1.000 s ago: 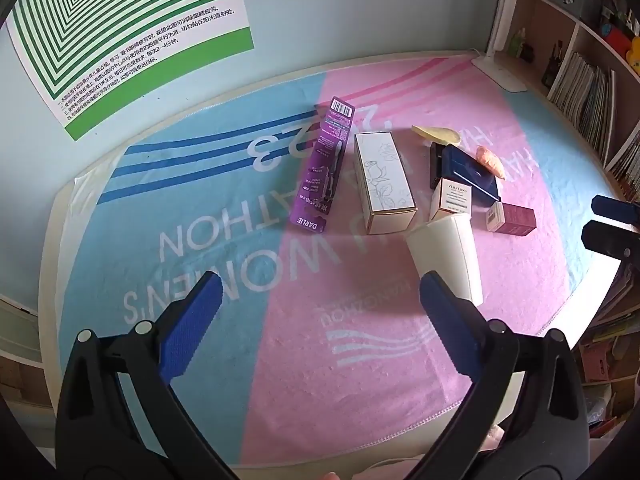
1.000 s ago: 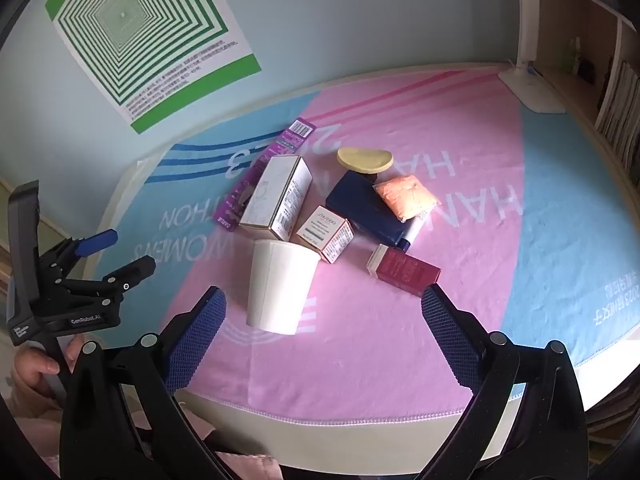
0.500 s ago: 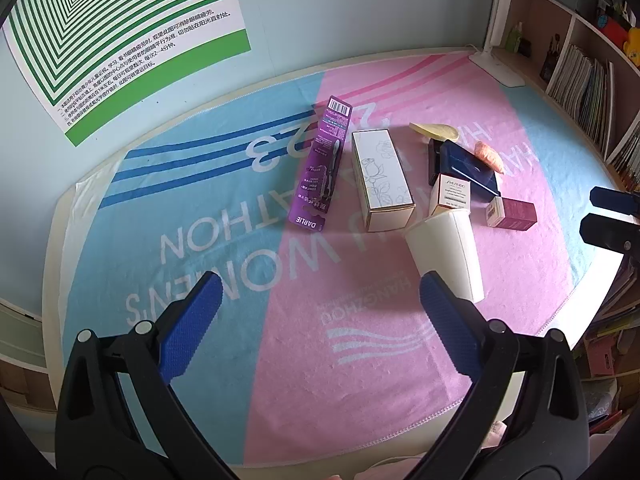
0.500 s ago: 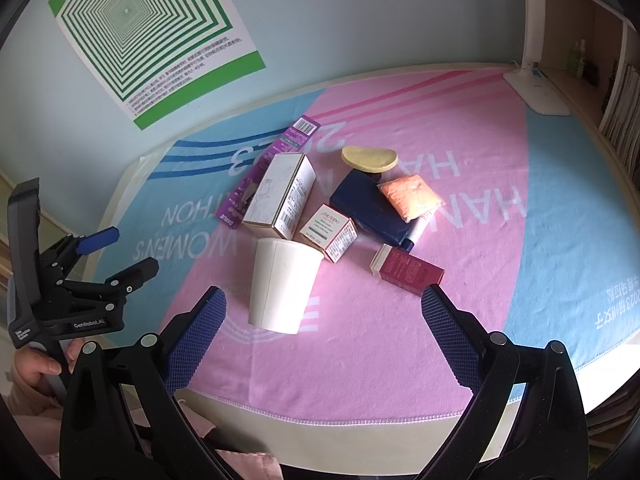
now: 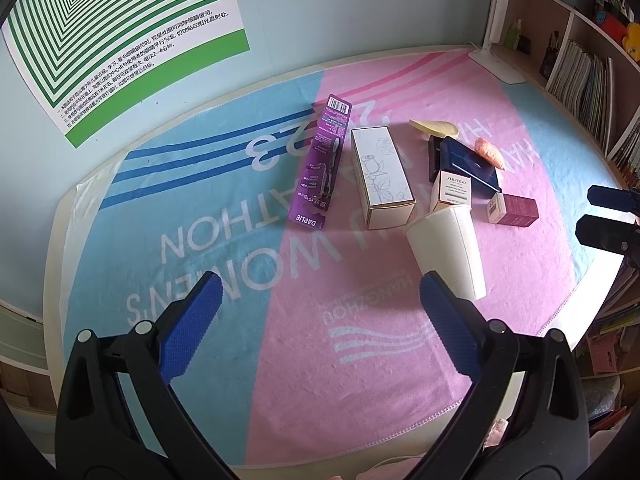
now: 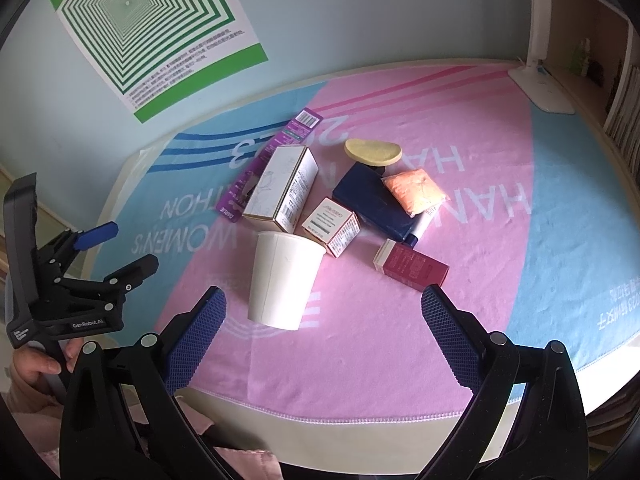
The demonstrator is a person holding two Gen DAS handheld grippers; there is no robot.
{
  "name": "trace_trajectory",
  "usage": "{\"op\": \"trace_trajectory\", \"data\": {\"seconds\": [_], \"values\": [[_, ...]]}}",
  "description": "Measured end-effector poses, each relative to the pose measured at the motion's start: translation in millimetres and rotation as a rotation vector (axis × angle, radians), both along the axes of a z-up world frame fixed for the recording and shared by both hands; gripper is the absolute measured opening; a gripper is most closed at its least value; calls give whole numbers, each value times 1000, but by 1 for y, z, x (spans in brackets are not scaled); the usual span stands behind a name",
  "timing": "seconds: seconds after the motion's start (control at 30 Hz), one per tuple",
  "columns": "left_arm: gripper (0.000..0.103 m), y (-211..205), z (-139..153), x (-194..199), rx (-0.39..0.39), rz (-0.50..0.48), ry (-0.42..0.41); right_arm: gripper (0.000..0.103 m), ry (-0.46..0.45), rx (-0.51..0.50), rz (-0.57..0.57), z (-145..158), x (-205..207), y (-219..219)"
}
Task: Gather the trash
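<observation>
A tabletop (image 5: 120, 216) covered by a blue and pink cloth printed with white letters fills both views. A cluster of trash lies near its middle. A white paper cup (image 6: 282, 280) lies on its side on the pink half, nearest the front edge, its open mouth pointing toward the other items. Just behind it are a tall white box with a rose drawing (image 5: 382, 176) and a small white box (image 6: 330, 226); whether the cup's rim touches them cannot be told. A flat purple package (image 5: 322, 164) lies to the left of the rose box, partly on the blue half. To the right are a dark blue box (image 6: 374, 202), with an orange packet (image 6: 414, 190) resting on it, a yellow sponge (image 6: 372, 152) behind it, and a dark red box (image 6: 412, 268) in front.

The left tongs (image 5: 316, 300) hover above the front of the cloth, spread wide apart and empty. The right tongs (image 6: 322, 312) are likewise wide apart and empty, with the cup lying just ahead between the tips. A hand (image 6: 32, 364) grips the left tool's handle at the lower left of the right view.

A green-and-white striped poster (image 5: 120, 28) hangs on the wall behind.
</observation>
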State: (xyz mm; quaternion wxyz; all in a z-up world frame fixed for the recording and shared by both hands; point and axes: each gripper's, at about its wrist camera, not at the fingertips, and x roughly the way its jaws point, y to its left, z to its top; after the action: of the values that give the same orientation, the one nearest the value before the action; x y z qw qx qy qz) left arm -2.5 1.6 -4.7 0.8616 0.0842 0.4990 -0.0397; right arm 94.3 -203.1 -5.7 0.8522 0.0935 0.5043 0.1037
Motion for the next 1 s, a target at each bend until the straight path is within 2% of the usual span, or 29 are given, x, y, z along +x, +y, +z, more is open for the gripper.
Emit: {"op": "trace_trajectory", "data": {"seconds": [1.0], "values": [[97,-1,-4,-1,5,-7,8,97,4,-13,13,1,3,2]]}}
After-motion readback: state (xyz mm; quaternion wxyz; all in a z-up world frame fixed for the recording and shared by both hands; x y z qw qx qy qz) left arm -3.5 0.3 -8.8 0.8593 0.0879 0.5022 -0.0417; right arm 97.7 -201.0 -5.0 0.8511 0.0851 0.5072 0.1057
